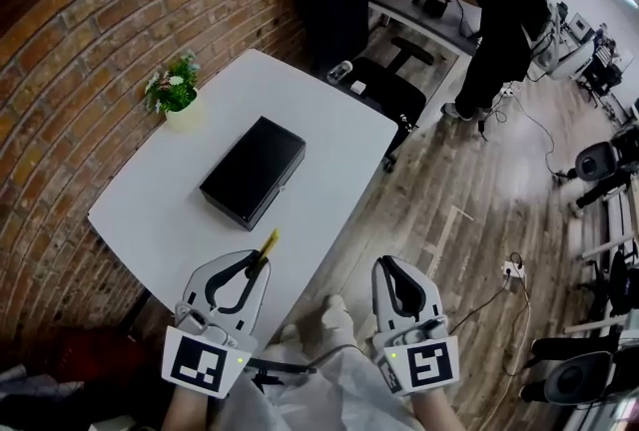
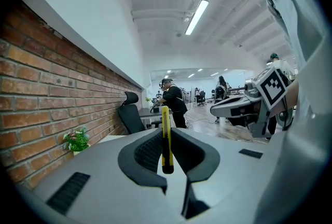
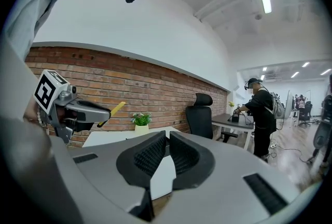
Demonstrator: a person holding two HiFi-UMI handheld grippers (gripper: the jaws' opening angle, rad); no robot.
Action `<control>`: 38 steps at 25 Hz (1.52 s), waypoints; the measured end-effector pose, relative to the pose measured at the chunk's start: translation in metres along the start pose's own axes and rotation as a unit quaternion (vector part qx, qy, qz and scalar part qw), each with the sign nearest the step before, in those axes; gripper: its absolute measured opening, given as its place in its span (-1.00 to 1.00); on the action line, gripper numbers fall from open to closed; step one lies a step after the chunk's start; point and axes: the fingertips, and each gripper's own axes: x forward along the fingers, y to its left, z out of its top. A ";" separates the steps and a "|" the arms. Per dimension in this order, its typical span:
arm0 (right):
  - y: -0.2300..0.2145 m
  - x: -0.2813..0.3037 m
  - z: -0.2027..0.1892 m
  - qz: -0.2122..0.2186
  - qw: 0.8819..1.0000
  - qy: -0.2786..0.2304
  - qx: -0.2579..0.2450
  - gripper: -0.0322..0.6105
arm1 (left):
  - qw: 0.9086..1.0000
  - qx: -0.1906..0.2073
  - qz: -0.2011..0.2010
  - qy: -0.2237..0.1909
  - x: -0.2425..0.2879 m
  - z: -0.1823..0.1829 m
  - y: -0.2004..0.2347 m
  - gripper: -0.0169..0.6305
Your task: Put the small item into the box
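- Where the white table (image 1: 334,115) meets the brick wall at the far left, a small potted plant (image 1: 176,92) stands well apart from everything the task needs.
- The left gripper (image 1: 258,264) is clamped on the yellow item (image 1: 268,244), a slim, flat stick with a dark lower end, possibly a small box cutter. It hangs over the near edge of the table.
- In the left gripper view the item stands upright between the 2 ribbed pads. It is pinched at its lower part, and most of its length pokes out past the tips.
- It looks light, stiff and smooth-sided. With so narrow a body and so low a hold, I judge it could pivot or slide in the pads if knocked. A hold nearer its middle, across the flat faces, would be steadier.
- The black box (image 1: 254,170) lies flat at the middle of the table, beyond the item and not touching it. Its lid appears down, so it probably has to be lifted before anything goes in.
- The right gripper (image 1: 391,269) hangs off the table's near right edge, over the wooden floor. Its jaws are drawn together with nothing between them, so it is free to deal with the lid.
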 end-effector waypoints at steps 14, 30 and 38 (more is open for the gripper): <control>-0.018 0.056 0.002 0.091 0.996 0.006 -0.002 -0.74 | 0.996 -0.001 0.085 0.017 0.017 0.002 0.019 -0.76; -0.009 0.140 -0.019 0.232 0.972 0.037 -0.024 -0.74 | 0.980 -0.002 0.188 0.060 0.037 -0.020 0.048 -0.76; 0.010 0.175 -0.034 0.283 0.956 0.056 -0.054 -0.74 | 0.968 -0.027 0.239 0.076 0.035 -0.032 0.058 -0.76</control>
